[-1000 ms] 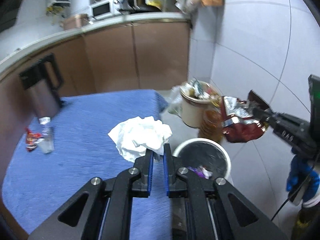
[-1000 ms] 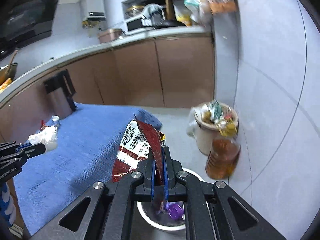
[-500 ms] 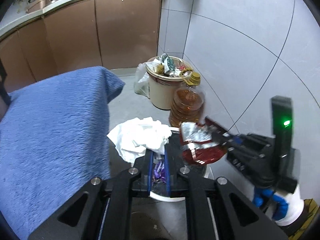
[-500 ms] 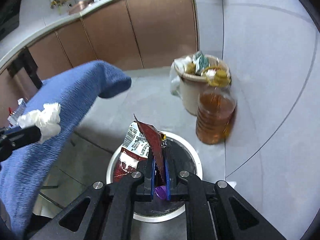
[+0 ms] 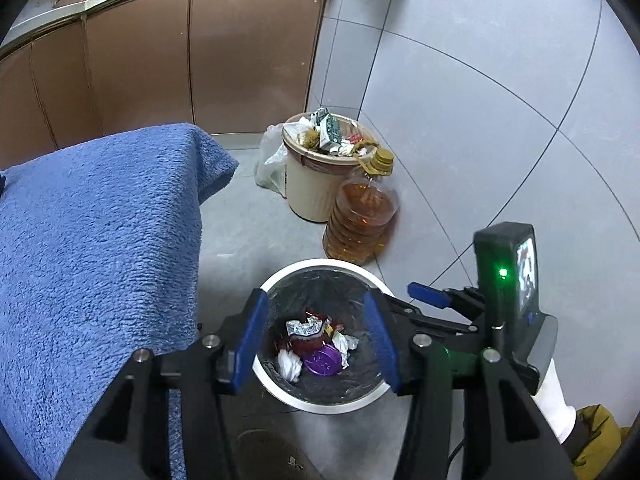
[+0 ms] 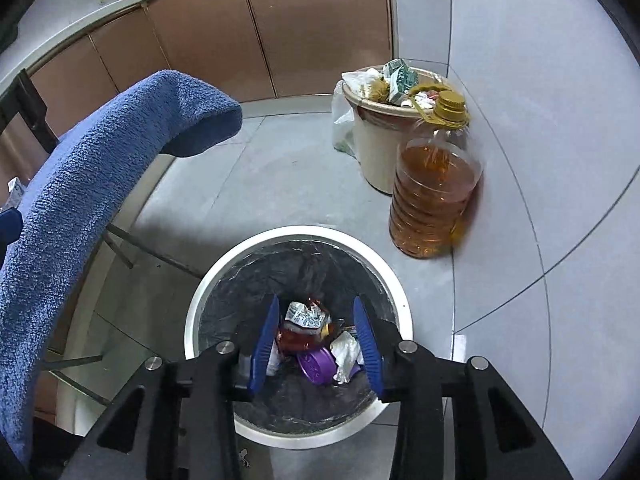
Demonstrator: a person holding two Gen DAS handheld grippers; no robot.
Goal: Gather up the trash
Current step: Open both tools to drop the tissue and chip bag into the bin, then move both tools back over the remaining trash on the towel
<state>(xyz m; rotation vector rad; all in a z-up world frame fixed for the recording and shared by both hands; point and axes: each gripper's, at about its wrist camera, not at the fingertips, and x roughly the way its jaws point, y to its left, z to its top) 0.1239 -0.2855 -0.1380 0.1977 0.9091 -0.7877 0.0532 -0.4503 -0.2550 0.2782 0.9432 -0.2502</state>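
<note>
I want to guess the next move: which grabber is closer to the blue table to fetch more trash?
Left. Both grippers' jaws have just been opening and hold nothing. The left gripper hangs right beside the blue cloth; the right gripper hangs farther off, on the wall side.

Both wrist views: even, cool indoor light, sharp in the middle, heavy fisheye bend.

Light was diffuse and fell from above; the grey floor [image 6: 280,184] and wall tiles [image 5: 500,92] read bright without hard glare. A soft shadow lay under the blue cloth's [image 6: 100,168] overhang and beside the oil bottle [image 6: 434,196]. The bin's black liner [image 6: 248,292] gave faint sheen; its bottom was dim but the trash stayed legible. A green indicator lamp [image 5: 502,272] glowed on the device in the left view. Tile joints and cabinet edges curved strongly toward the frame borders, and the corners vignetted to black. No motion blur was noted; near fingers [image 5: 252,346] were slightly soft.
</note>
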